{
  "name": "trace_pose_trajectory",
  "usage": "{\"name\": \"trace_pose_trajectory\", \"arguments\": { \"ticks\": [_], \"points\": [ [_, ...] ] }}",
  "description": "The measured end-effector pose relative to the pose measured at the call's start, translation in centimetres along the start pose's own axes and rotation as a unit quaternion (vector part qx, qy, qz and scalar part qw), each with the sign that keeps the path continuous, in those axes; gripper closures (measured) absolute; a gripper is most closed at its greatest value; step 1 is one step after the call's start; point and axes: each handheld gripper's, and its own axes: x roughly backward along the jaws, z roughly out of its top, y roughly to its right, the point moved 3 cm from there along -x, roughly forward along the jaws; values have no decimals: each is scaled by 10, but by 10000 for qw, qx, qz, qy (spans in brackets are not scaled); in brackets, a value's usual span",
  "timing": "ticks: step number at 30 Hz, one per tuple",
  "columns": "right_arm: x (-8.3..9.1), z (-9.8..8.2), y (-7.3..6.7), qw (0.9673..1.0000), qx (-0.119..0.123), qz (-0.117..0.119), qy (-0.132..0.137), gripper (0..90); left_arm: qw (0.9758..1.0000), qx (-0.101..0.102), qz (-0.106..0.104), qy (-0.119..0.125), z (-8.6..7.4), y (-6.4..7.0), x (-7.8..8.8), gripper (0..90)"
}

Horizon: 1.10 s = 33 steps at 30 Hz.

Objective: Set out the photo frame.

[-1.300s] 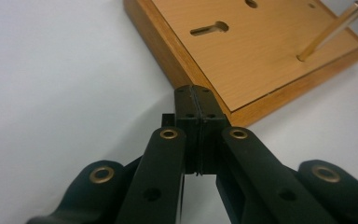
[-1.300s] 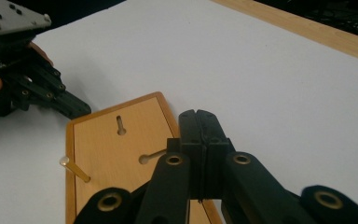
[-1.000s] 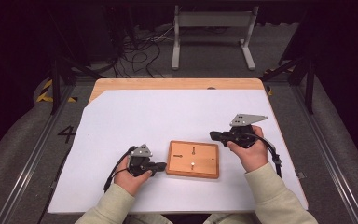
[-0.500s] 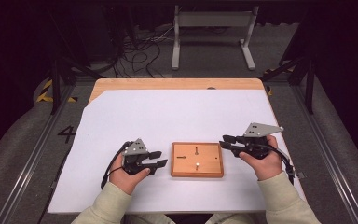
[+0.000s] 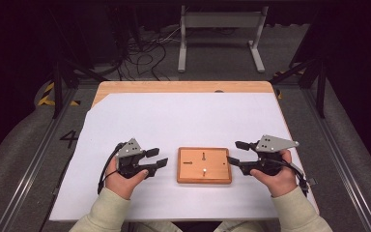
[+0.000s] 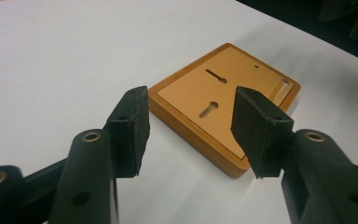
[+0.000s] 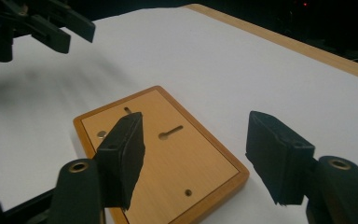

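Note:
A flat wooden board (image 5: 204, 165) with keyhole slots lies on the white sheet near the table's front edge. My left gripper (image 5: 160, 157) hovers just left of it, held in a hand and pointing right at the board. Its jaws have just been opening and nothing is between them. In the left gripper view the board (image 6: 247, 77) lies beyond the left gripper (image 6: 191, 98). My right gripper (image 5: 233, 152) is at the board's right side and points left. Its jaws have also just been opening, wide apart and empty, above the board (image 7: 168, 158) in the right gripper (image 7: 196, 126) view.
The white sheet (image 5: 183, 121) covers most of the wooden table (image 5: 183, 87), with open sheet behind the board. A metal stand (image 5: 220, 29) and cables (image 5: 145, 53) are on the floor beyond the far edge. The left gripper (image 7: 70, 30) shows top left in the right gripper view.
Both grippers went from shut to open. The left hand lifted and drew slightly left of the board. The right hand moved right and nearer the front edge.

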Motion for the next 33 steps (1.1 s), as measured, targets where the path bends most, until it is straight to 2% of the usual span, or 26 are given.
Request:
{"name": "trace_pose_trajectory", "arguments": {
  "ticks": [2, 4, 5, 9, 15, 17, 20, 22, 25, 27, 31, 33],
  "points": [
    [-1, 0, -2, 10000, 20, 36, -2, 358, 10000, 24, 0, 13, 0, 0, 0, 458],
    [-4, 1, -9, 9998, 58, 173, -51, 352, 10000, 7, -20, 28, 1, -1, 1, 451],
    [-6, 1, -11, 9999, 40, 107, -80, 344, 10000, -29, 22, 23, 0, -1, -1, 448],
    [-12, 2, -18, 9997, 92, 145, -176, 345, 10000, -70, -16, -64, -2, 2, -5, 442],
    [-20, 3, -27, 9996, -81, 178, -220, 271, 9999, -85, 76, -44, -2, 0, -4, 418],
    [-21, 3, -28, 9996, -67, 167, -232, 272, 10000, -55, 73, -36, -3, 0, -5, 410],
    [-27, 3, -35, 9988, -11, 335, -363, 283, 10000, -30, 81, -38, -3, 0, -4, 404],
    [-32, 3, -38, 9979, 319, 276, -484, 294, 9999, -34, 108, -26, -3, -1, -3, 403],
    [-38, 2, -41, 9969, 475, 304, -549, 328, 9999, -50, 142, -15, -4, -3, -3, 399],
    [-41, 1, -44, 9964, 400, 432, -602, 346, 9999, -28, 149, -19, -4, -3, -2, 396],
    [-48, -2, -49, 9957, 476, 480, -639, 352, 9999, 2, 158, -18, -4, -3, -2, 395],
    [-50, -5, -50, 9957, 306, 432, -766, 366, 9998, 6, 174, -14, -5, -4, -2, 392]
  ]
}}
